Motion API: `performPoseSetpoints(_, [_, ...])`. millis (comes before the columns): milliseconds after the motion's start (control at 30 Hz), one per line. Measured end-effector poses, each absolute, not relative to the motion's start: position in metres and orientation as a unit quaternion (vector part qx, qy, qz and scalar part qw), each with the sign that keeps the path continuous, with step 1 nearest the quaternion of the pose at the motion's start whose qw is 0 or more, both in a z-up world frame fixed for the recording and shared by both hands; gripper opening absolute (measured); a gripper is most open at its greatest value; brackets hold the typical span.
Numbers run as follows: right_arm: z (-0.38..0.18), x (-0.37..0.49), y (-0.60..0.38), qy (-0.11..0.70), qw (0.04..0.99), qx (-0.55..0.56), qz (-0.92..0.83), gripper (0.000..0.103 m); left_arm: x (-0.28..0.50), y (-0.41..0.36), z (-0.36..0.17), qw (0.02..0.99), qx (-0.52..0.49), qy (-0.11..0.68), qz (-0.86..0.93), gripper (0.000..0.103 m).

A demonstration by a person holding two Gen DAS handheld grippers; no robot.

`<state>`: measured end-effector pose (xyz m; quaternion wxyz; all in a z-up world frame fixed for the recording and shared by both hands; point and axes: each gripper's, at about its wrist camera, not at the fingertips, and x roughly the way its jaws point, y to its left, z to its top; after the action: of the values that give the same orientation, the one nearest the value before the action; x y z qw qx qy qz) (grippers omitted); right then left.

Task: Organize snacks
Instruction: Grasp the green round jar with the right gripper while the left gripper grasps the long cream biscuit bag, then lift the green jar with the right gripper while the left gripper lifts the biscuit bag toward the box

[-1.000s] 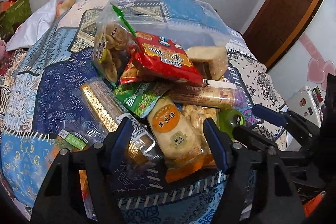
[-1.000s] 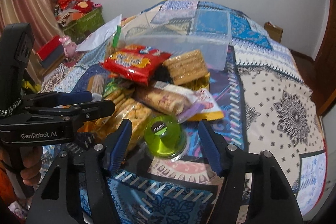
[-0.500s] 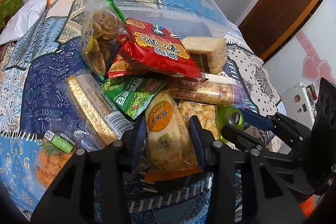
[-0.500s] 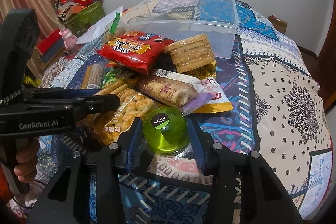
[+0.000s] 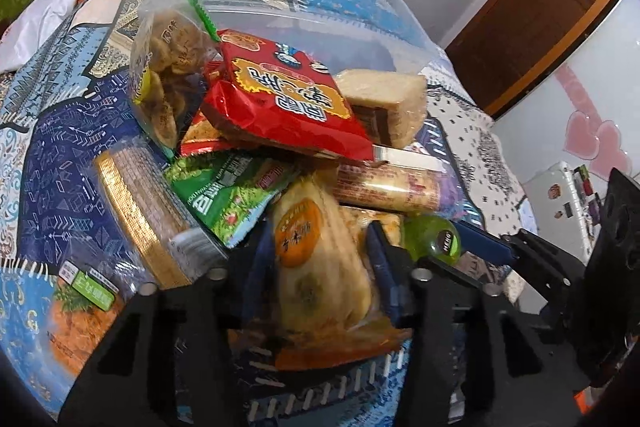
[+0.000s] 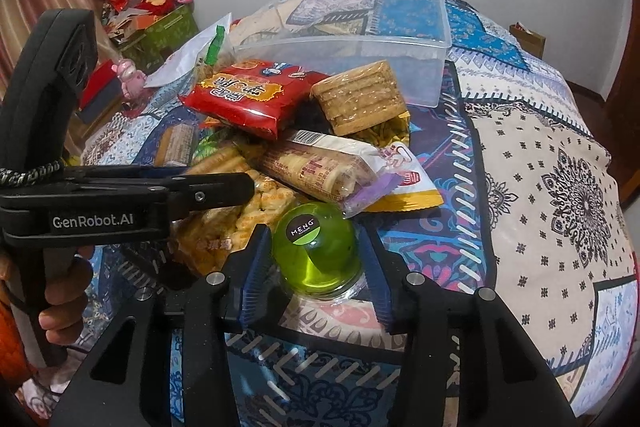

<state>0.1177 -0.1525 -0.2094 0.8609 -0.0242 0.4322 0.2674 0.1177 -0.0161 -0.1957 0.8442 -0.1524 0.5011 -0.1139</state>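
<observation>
Two grippers work the pile: left gripper [image 5: 320, 267] jaws clamp a bun pack [image 5: 320, 267], right gripper [image 6: 314, 255] jaws pinch a green jelly cup [image 6: 314, 247], both likely bound for the bin [image 6: 360, 43].

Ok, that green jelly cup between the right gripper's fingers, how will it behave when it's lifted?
The green jelly cup is a smooth, glossy dome, so it may well slip in the right gripper, whose fingers press its rounded sides. It looks full of gel, so probably heavy for its size. If dropped on its side, it would likely roll.
</observation>
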Motion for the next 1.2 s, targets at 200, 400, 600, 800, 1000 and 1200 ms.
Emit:
performPoseSetpoints(200, [-0.203,0.116,-0.159,0.428,0.863,-0.011,0.267,0.041,0.105,-0.017,-0.184,0.857,-0.133,0.487,-0.101,0.032])
performPoseSetpoints(400, [-0.188,0.111,-0.16,0.41,0.871,-0.011,0.27,0.039,0.091,-0.017,-0.166,0.872,-0.122,0.464,-0.097,0.031])
performPoseSetpoints(600, [-0.171,0.109,-0.163,0.386,0.88,-0.004,0.276,0.021,0.081,-0.018,-0.137,0.895,-0.105,0.424,-0.087,0.031])
performPoseSetpoints(800, [-0.167,0.117,-0.159,0.394,0.879,-0.023,0.267,0.006,0.08,-0.014,-0.122,0.906,-0.103,0.403,-0.08,0.031])
performPoseSetpoints(1000, [-0.186,0.113,-0.163,0.422,0.864,-0.008,0.276,0.047,0.078,-0.008,-0.126,0.902,-0.113,0.41,-0.076,0.031])
performPoseSetpoints(1200, [-0.207,0.116,-0.149,0.446,0.853,-0.032,0.27,0.05,0.076,-0.004,-0.133,0.898,-0.119,0.418,-0.07,0.031])
